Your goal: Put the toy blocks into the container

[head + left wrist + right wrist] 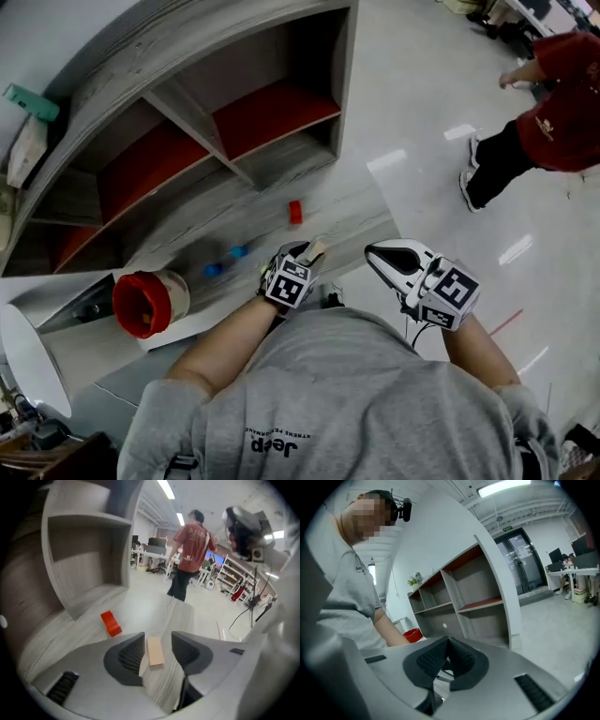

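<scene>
Block pickup is getting under way at the left gripper [311, 253]: its jaws are standing apart and pointing down at the table [361, 202]. A tan block [155, 651] is lying between them, nearer the left-hand pad with a clear gap on the other side, so nothing is being squeezed yet. The right gripper [448, 641] is hovering just to its right, jaws pressed together with nothing between them. A little ahead of the left gripper and to its left, a red block [111, 623] is sitting on the tabletop. Two blue blocks [226, 261] are lying off to its left, and farther that way the container [145, 302] is resting on its side, showing its red mouth. A shelf unit [225, 112] is standing beyond the table, and a person [190, 550] is walking in the distance. The next move is probably calling for a square close on the tan block, a lift, then a carry leftward and a feed in through the sideways opening.
</scene>
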`<state>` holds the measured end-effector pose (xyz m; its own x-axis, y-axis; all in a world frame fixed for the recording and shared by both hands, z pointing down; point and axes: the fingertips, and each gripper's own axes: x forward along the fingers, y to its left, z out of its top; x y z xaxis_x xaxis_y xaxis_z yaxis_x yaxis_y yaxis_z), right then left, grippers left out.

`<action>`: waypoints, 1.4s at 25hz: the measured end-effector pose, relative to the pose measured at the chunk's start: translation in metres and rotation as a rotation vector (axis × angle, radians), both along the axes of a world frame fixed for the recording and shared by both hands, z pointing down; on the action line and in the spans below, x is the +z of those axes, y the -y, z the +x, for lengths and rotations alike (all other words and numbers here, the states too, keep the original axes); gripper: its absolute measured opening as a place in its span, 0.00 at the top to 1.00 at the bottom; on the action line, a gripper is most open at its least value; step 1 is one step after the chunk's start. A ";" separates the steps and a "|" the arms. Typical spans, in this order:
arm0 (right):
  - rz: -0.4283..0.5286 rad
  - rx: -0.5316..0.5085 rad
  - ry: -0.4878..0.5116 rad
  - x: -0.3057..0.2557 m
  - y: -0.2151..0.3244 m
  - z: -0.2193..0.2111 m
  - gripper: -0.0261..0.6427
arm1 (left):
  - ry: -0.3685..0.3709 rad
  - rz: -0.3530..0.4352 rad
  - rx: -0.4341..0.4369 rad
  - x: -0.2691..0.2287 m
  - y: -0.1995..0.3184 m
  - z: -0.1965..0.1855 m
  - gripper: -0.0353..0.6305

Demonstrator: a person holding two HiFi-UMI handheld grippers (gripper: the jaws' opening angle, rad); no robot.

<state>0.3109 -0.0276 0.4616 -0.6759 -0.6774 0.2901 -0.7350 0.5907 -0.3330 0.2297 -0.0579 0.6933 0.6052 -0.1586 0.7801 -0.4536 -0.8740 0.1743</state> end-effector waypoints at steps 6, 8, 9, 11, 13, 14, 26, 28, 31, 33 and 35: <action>-0.068 0.062 -0.004 0.026 -0.022 0.029 0.93 | 0.239 -0.016 0.052 0.069 -0.009 0.004 0.56; -0.079 0.072 -0.001 0.030 -0.024 0.035 0.93 | 0.268 -0.018 0.046 0.077 -0.009 0.005 0.55; -0.082 0.075 -0.001 0.032 -0.025 0.037 0.93 | 0.273 -0.016 0.045 0.077 -0.009 0.005 0.55; -0.085 0.083 0.003 0.034 -0.023 0.040 0.93 | 0.278 -0.008 0.056 0.075 -0.009 0.007 0.55; -0.090 0.091 0.009 0.035 -0.020 0.041 0.93 | 0.282 -0.005 0.070 0.075 -0.013 0.007 0.65; -0.093 0.090 0.011 0.035 -0.018 0.040 0.93 | 0.283 -0.012 0.073 0.075 -0.015 0.007 0.69; -0.001 -0.171 0.010 -0.003 0.041 -0.094 0.93 | -0.039 0.063 -0.130 -0.106 0.033 -0.072 0.70; 0.048 -0.264 0.016 -0.016 0.059 -0.144 0.93 | -0.063 0.126 -0.215 -0.144 0.049 -0.128 0.70; 0.094 -0.362 0.019 -0.036 0.069 -0.228 0.93 | -0.080 0.180 -0.324 -0.188 0.054 -0.226 0.71; 0.112 -0.416 0.022 -0.047 0.070 -0.287 0.93 | -0.077 0.202 -0.386 -0.207 0.050 -0.295 0.71; 0.131 -0.473 0.025 -0.056 0.069 -0.346 0.93 | -0.059 0.227 -0.437 -0.219 0.044 -0.363 0.71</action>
